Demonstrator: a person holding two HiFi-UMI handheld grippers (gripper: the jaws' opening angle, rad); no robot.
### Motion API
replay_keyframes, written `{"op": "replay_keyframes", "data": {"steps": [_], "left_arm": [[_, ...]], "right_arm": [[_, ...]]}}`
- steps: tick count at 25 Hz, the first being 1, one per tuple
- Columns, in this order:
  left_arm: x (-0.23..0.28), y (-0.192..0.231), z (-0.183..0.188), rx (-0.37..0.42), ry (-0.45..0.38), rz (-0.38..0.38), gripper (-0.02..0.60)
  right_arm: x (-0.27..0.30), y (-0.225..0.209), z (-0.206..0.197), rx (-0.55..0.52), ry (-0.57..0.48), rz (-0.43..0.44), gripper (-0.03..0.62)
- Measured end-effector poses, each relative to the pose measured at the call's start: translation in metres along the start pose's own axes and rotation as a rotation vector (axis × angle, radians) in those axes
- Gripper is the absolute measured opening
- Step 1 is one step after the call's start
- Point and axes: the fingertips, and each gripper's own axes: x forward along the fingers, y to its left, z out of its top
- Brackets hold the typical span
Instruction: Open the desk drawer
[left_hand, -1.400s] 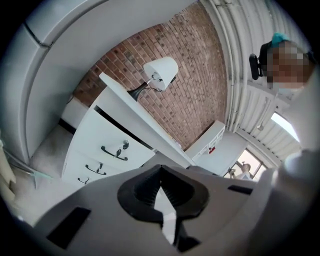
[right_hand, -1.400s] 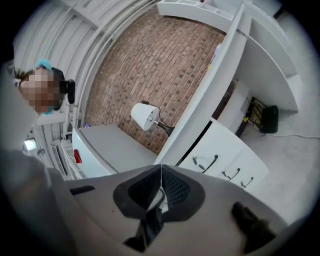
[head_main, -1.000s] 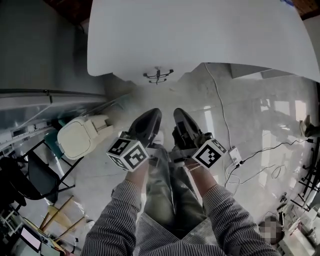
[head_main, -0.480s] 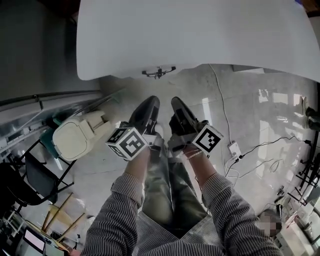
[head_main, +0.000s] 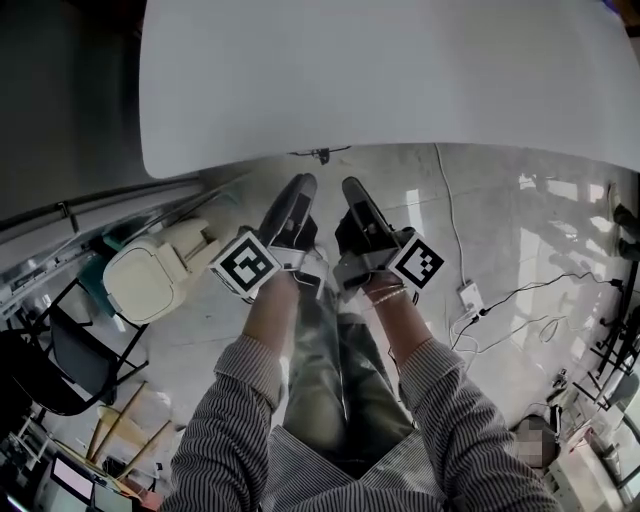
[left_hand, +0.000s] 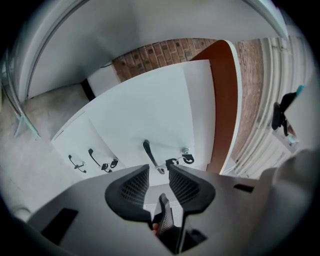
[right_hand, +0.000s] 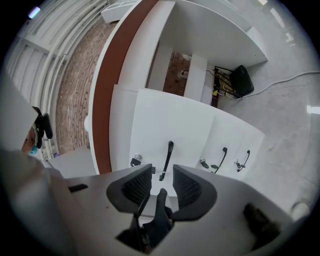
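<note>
The white desk (head_main: 400, 80) fills the top of the head view. Its drawer unit (left_hand: 150, 115) shows in both gripper views, several white fronts with black handles. My left gripper (left_hand: 159, 172) points at the nearest drawer handle (left_hand: 151, 156), short of it, beside a key lock (left_hand: 186, 158). My right gripper (right_hand: 162, 174) faces the same handle (right_hand: 167, 160), also apart from it. Both grippers' jaws have just been opening and stand open with nothing between them. In the head view the left gripper (head_main: 297, 195) and right gripper (head_main: 355, 197) sit side by side just below the desk edge.
Further drawer handles (left_hand: 93, 157) (right_hand: 220, 159) lie beside the near one. A cream seat (head_main: 150, 275) and a black chair (head_main: 50, 360) stand at the left. Cables and a power strip (head_main: 468, 298) lie on the grey floor at right. My legs are below the grippers.
Both grippers have moved forward toward the desk edge, staying side by side. The left marker cube has rolled. The desk top covers more of the head view.
</note>
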Motion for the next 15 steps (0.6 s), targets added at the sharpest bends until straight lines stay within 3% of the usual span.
{"op": "replay_keyframes", "data": {"steps": [6, 11, 15], "left_arm": [[0.004, 0.004, 0.004, -0.088, -0.037, 0.038, 0.127], [0.015, 0.015, 0.016, -0.114, -0.052, 0.038, 0.133], [0.021, 0.018, 0.021, -0.090, -0.036, 0.016, 0.137]], "right_arm": [[0.006, -0.008, 0.008, 0.056, -0.026, -0.012, 0.140], [0.023, -0.019, 0.019, 0.081, -0.062, -0.006, 0.139], [0.037, -0.015, 0.018, 0.069, -0.045, 0.021, 0.138]]}}
